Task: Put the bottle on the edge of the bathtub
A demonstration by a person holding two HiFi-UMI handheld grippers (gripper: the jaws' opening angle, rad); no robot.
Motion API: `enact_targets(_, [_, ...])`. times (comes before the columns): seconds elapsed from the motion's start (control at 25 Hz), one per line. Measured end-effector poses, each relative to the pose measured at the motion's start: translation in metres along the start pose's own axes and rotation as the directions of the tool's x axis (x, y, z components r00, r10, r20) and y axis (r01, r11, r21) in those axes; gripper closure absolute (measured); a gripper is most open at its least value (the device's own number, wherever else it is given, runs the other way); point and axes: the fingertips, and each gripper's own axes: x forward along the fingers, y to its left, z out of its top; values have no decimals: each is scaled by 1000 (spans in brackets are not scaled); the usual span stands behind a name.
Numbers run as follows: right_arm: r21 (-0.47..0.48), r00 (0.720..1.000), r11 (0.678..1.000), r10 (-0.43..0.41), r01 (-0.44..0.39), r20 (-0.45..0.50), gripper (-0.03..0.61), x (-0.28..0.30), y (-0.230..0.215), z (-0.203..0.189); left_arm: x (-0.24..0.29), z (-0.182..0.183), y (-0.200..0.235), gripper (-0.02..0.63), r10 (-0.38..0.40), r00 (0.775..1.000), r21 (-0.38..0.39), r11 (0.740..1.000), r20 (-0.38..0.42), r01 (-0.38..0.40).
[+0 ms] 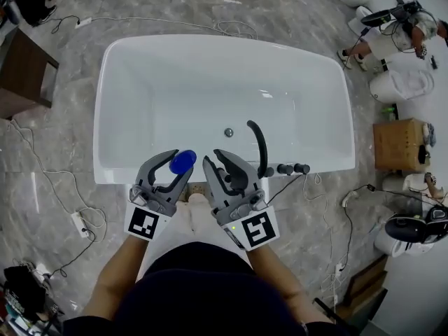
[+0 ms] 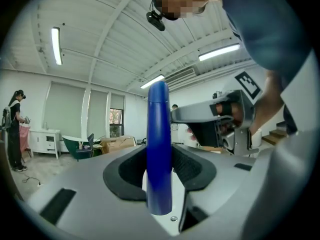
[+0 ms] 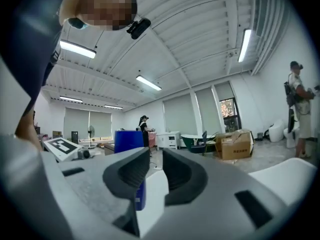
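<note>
Blue cylindrical plastic bottle (image 1: 183,162) stands upright between the two jaws of the left gripper (image 1: 178,165), over the near rim of the white oval bathtub (image 1: 112,172), about midway along that side. In the left gripper view the dark ribbed pads (image 2: 187,166) close against the bottle's sides, so the jaws are clamped on it; its lower end sits just at the white rim, though whether it actually rests there cannot be told. The right gripper (image 1: 215,158) lies just beside the left one, pointing over the same rim, and does not touch the bottle. Its own view shows the jaws standing a little apart with only a narrow gap, nothing caught between them and the white rim showing through; the bottle appears there just to the left of its left jaw. Each gripper carries a white cube with black square markers (image 1: 145,224) at its rear, close to the person's forearms. Farther along the near rim, to the right of the grippers, a curved black faucet spout (image 1: 259,145) arches over the basin, with three small black knobs (image 1: 292,168) in a row beside it. A round metal drain (image 1: 228,132) sits on the tub wall near the spout. The tub stands on a grey marbled floor (image 1: 63,138) crossed by loose cables.
</note>
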Motion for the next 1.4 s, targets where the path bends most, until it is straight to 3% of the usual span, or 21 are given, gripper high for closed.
enact_targets(0.12, [25, 998, 998, 58, -57, -18, 463, -1, 15, -13, 1, -17, -1, 459, -16, 1000, -9, 1000, -21, 16])
enact_targets(0.28, [74, 991, 990, 121, -116, -59, 339, 5, 23, -32, 11, -36, -3, 459, -45, 998, -12, 999, -53, 45])
enact_targets(0.44, [102, 985, 985, 146, -136, -92, 287, 17, 30, -50, 13, -52, -8, 459, -75, 995, -12, 997, -69, 75])
enact_targets(0.88, [120, 985, 991, 78, -59, -156, 285, 35, 25, -84, 22, -80, -18, 457, -118, 987, -13, 993, -105, 117])
enact_targets(1.4, [103, 985, 995, 12, 6, -172, 313, 42, 15, -89, 29, -88, -14, 455, -143, 982, -2, 990, -120, 143])
